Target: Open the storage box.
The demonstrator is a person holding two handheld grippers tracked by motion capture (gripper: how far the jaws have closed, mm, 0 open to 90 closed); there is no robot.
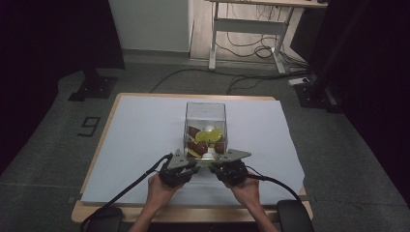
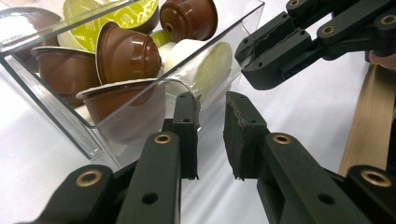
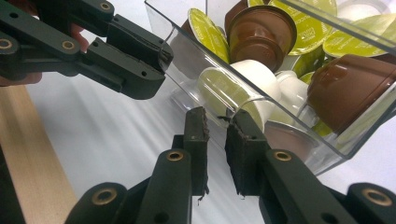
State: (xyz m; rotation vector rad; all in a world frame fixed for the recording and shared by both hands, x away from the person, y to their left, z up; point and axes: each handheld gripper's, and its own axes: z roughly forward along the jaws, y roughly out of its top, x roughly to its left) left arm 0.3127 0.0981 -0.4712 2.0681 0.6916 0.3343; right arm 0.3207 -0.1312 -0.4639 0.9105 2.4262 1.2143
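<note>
On the white sheet (image 1: 145, 145) that covers the table (image 1: 96, 159) stands our clear plastic box (image 1: 206, 116), roughly mid-table, just beyond both hands. We note it is heaped with coffee capsules (image 1: 205, 140): brown ones, yellow-green ones and a few white.

We hold the left gripper (image 1: 186, 166) at the box's near left corner and the right gripper (image 1: 226, 164) at its near right corner; the two sit close side by side, cables trailing back toward the table edge.

Left gripper view: our left gripper (image 2: 210, 135) has its jaws drawn nearly together with a narrow gap between the pads. The left pad lies against the rounded near corner of the clear box (image 2: 140, 107); whether the wall is actually nipped between the pads we cannot tell. A brown capsule (image 2: 128, 53) and a white capsule (image 2: 201, 67) press against the wall just inside. The other gripper's jaws (image 2: 271, 56) sit at the next corner, upper right.

Right gripper view: our right gripper (image 3: 215, 140) likewise has jaws drawn close, the tips at the box's lower rim (image 3: 243, 105), the right pad touching the wall. A white capsule (image 3: 243, 79) lies just behind it. The left gripper's jaws (image 3: 135, 60) meet the box's corner at upper left.
</note>
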